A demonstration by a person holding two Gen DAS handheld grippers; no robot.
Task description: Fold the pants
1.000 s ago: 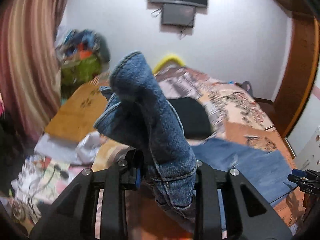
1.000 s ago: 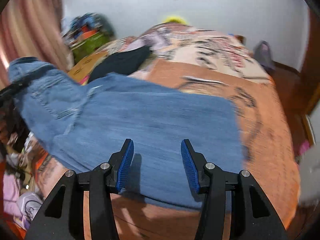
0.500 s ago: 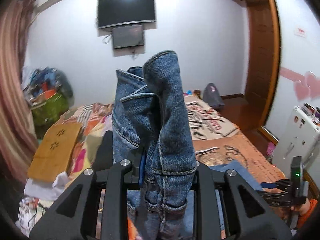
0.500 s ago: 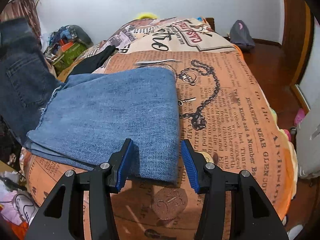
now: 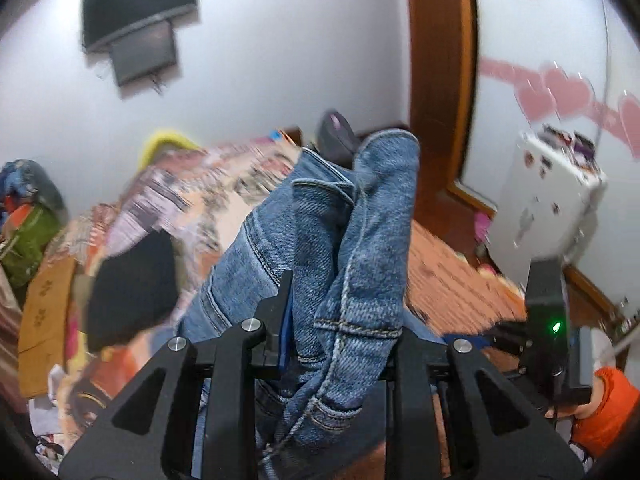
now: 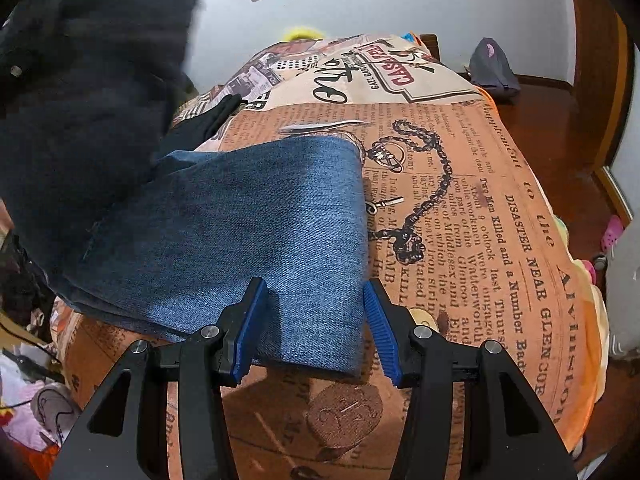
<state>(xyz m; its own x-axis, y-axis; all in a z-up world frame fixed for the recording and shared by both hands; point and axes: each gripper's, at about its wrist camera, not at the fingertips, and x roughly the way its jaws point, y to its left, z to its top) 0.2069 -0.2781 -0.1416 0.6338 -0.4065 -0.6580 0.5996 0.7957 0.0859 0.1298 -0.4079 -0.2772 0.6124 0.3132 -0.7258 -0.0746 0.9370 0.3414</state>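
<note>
The blue jeans (image 6: 248, 232) lie folded on the bed, legs flat, the fold edge at the right near the chain print. My left gripper (image 5: 340, 320) is shut on the bunched waistband end of the jeans (image 5: 360, 232) and holds it up in the air over the bed. That raised part shows dark and blurred at the upper left of the right wrist view (image 6: 88, 80). My right gripper (image 6: 312, 320) is open, its blue pads on either side of the near right corner of the folded legs, just above the cloth.
The bed has an orange newspaper-print cover (image 6: 500, 240). A black garment (image 5: 132, 280) lies on the bed's left part. Clutter sits on the floor at the left (image 6: 32, 400). A white appliance (image 5: 552, 200) and a wooden door frame (image 5: 440, 60) stand at the right.
My left gripper has swung right with the waistband end, carrying it over the folded legs. My right gripper has moved a little closer to the near right corner of the jeans.
</note>
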